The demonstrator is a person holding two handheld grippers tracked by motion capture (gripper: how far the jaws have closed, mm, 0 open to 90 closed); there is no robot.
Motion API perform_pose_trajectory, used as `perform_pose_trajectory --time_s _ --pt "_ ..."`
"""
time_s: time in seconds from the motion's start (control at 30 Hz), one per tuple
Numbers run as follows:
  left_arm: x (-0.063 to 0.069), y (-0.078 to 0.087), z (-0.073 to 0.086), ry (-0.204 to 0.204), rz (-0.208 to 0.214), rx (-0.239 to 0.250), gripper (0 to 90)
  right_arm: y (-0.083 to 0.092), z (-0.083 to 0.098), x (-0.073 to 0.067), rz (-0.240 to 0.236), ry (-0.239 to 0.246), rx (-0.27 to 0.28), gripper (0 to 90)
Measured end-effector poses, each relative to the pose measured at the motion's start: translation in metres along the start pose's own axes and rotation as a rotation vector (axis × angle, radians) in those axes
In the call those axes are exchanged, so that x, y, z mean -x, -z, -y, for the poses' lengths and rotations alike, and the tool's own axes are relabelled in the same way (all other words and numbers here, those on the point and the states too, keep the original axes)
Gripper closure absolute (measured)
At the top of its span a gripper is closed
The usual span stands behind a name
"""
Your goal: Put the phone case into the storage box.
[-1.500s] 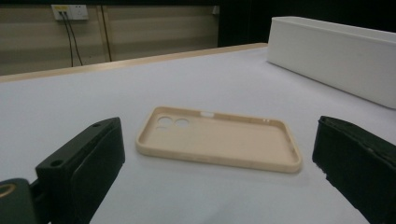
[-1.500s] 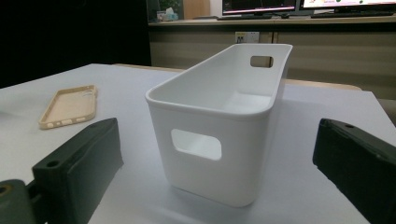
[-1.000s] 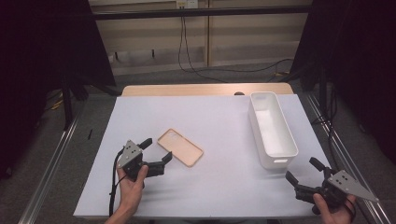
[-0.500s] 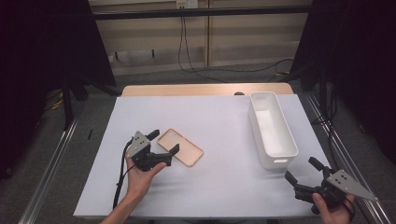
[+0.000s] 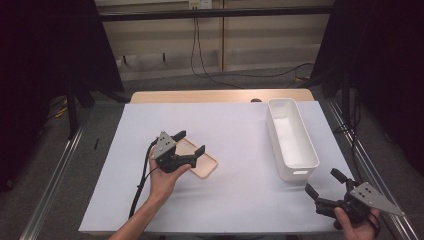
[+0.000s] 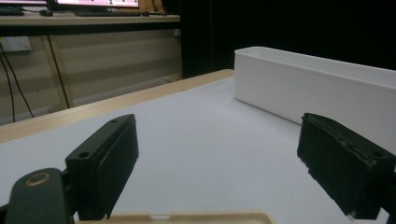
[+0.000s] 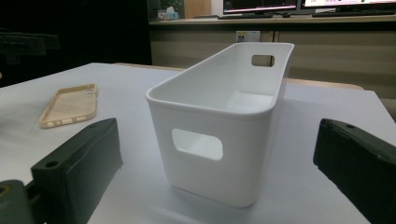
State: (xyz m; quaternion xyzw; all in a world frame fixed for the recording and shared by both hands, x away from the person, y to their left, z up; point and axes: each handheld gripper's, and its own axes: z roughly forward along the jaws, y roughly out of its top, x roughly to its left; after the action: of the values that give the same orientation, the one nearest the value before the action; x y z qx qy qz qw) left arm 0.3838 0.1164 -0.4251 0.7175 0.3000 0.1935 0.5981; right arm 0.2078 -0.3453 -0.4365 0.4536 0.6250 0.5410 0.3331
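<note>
so the left gripper [image 5: 189, 145] is sitting right over the near end of the tan phone case [image 5: 200, 162], which lies flat on the white sheet of the bench [image 5: 240, 125], left of centre and well apart from the white bin [image 5: 291, 140]. the fingers are wide, one on each side of the case's end, and they've just been closing in a bit, but from the left gripper view the case edge [image 6: 187, 217] only peeks in at the bottom between them and the pads aren't pressing on anything yet. so no grip so far, i'd say this is the line-up-and-pinch step.

my take on doing it well: the case is thin, floppy-looking and lies flat, so the fingers need to come low, nearly skimming the sheet, and catch it across its short width by the raised rim rather than the flat back. keep the gripper square to the long sides so it doesn't twist out when they close. close gently, it'll probably flex.

the right gripper [image 5: 327, 195] is parked at the near right corner, fingers wide with nothing between them, looking at the short end of the bin [image 7: 219, 116]. if the case is headed there, it's a straight carry to the right.
</note>
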Motion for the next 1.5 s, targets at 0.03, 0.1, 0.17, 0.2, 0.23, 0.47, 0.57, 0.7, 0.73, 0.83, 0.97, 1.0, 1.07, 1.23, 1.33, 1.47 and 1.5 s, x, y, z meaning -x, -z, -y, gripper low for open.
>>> perform_pose_trajectory --time_s 0.03,0.1,0.17,0.2,0.23,0.47,0.57,0.7,0.73,0.83,0.97,1.0,1.07,1.23,1.33,1.47,1.5 --pt "0.001 -0.003 -0.001 -0.007 -0.006 -0.001 13.1 0.000 0.000 0.000 -0.002 0.002 0.001 0.8" --pt "0.001 -0.005 -0.001 -0.018 -0.005 -0.002 16.2 0.000 0.000 0.000 -0.002 0.002 0.000 0.7" --pt "0.001 -0.012 -0.004 -0.032 -0.003 -0.014 19.2 0.000 0.000 -0.001 -0.003 0.002 0.000 0.8" --pt "0.001 -0.014 -0.004 -0.029 0.003 -0.011 21.9 0.000 0.000 -0.001 -0.003 0.003 0.001 0.8" --pt "0.001 -0.017 -0.005 -0.018 0.007 -0.011 24.8 0.000 0.000 -0.001 -0.006 0.004 0.000 0.8" --pt "0.001 -0.031 -0.005 -0.008 0.041 -0.041 42.1 0.000 0.000 -0.001 -0.005 0.005 -0.003 0.8" --pt "0.001 -0.034 -0.004 0.008 0.059 -0.049 51.6 -0.001 0.000 -0.001 -0.006 0.005 -0.004 0.8" --pt "0.002 -0.034 -0.003 0.016 0.081 -0.058 65.8 -0.001 0.000 -0.001 -0.005 0.002 -0.004 0.8" --pt "0.002 -0.034 -0.003 0.019 0.092 -0.060 65.8 -0.001 0.000 -0.001 -0.006 0.002 -0.004 0.8" --pt "0.000 -0.035 -0.003 0.030 0.112 -0.072 79.6 -0.001 0.000 -0.001 -0.007 0.007 -0.006 0.8" --pt "-0.001 -0.038 -0.002 0.032 0.140 -0.107 90.0 -0.001 0.001 -0.001 -0.006 0.005 -0.007 0.8" --pt "-0.001 -0.039 -0.002 0.039 0.138 -0.117 90.0 -0.001 0.001 -0.001 -0.008 0.007 -0.007 0.8" --pt "-0.001 -0.039 -0.003 0.032 0.143 -0.136 90.0 -0.001 0.001 -0.001 -0.006 0.004 -0.006 0.8" --pt "0.000 -0.041 -0.007 0.049 0.178 -0.184 90.0 0.000 0.000 -0.001 -0.006 0.008 -0.005 0.7" --pt "0.001 -0.044 -0.013 0.057 0.188 -0.252 90.0 0.000 0.000 -0.001 -0.004 0.006 -0.005 0.8" --pt "-0.001 -0.048 -0.017 0.063 0.196 -0.306 90.0 0.000 0.001 -0.001 -0.006 0.009 -0.006 0.8" --pt "-0.001 -0.049 -0.017 0.059 0.192 -0.320 90.0 0.000 0.001 -0.001 -0.006 0.009 -0.006 0.8"
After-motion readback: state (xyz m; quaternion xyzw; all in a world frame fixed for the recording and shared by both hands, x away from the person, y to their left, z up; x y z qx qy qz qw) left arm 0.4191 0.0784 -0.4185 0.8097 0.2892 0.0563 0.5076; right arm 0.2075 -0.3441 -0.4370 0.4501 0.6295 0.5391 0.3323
